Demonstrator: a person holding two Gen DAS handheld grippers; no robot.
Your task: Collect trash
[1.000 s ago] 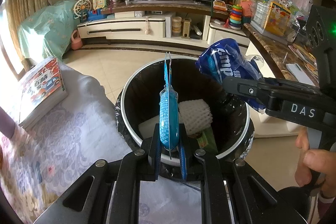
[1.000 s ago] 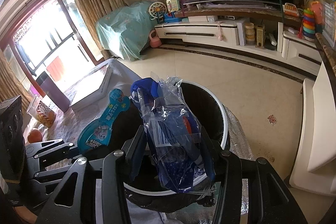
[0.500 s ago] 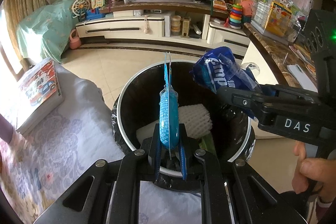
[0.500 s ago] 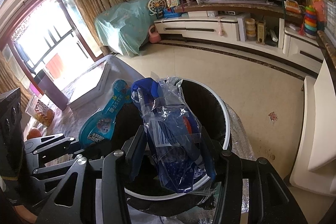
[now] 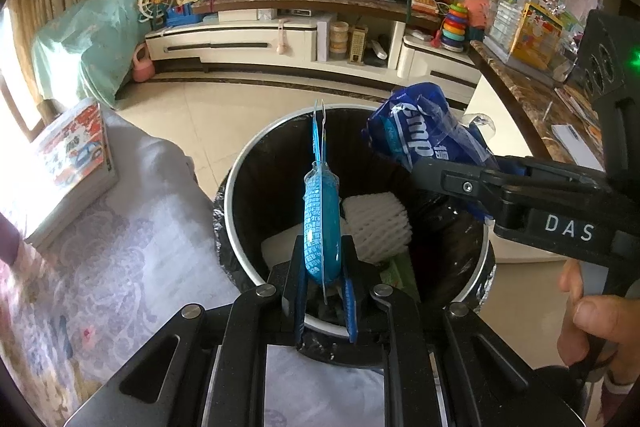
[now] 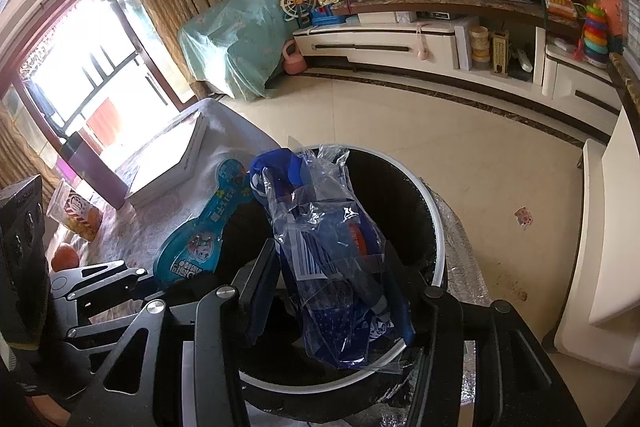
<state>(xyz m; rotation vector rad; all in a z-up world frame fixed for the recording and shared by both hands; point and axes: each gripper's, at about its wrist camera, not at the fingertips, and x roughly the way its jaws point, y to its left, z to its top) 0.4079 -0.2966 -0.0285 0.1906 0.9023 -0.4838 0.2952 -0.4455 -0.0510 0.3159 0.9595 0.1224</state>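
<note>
A black trash bin with a white rim (image 5: 240, 179) (image 6: 436, 235) stands below both grippers, with white foam netting (image 5: 376, 227) inside. My left gripper (image 5: 324, 247) (image 6: 132, 275) holds a blue blister pack (image 5: 320, 223) (image 6: 200, 239) upright over the bin's near side. Its jaws are opening slightly, and the pack still stands between the pads. My right gripper (image 6: 328, 255) (image 5: 432, 167) is shut on a crumpled blue plastic bag (image 6: 328, 247) (image 5: 416, 131), which it holds over the bin's right rim.
A table with a pale floral cloth (image 5: 132, 247) touches the bin on the left and carries a boxed book (image 5: 72, 163), a snack cup (image 6: 76, 211) and an orange (image 6: 64, 255). A marble counter (image 5: 520, 99) runs along the right. A person's hand (image 5: 592, 323) grips the right handle.
Both grippers have stayed over the bin with their loads. The left fingers stand a touch wider around the blister pack.
</note>
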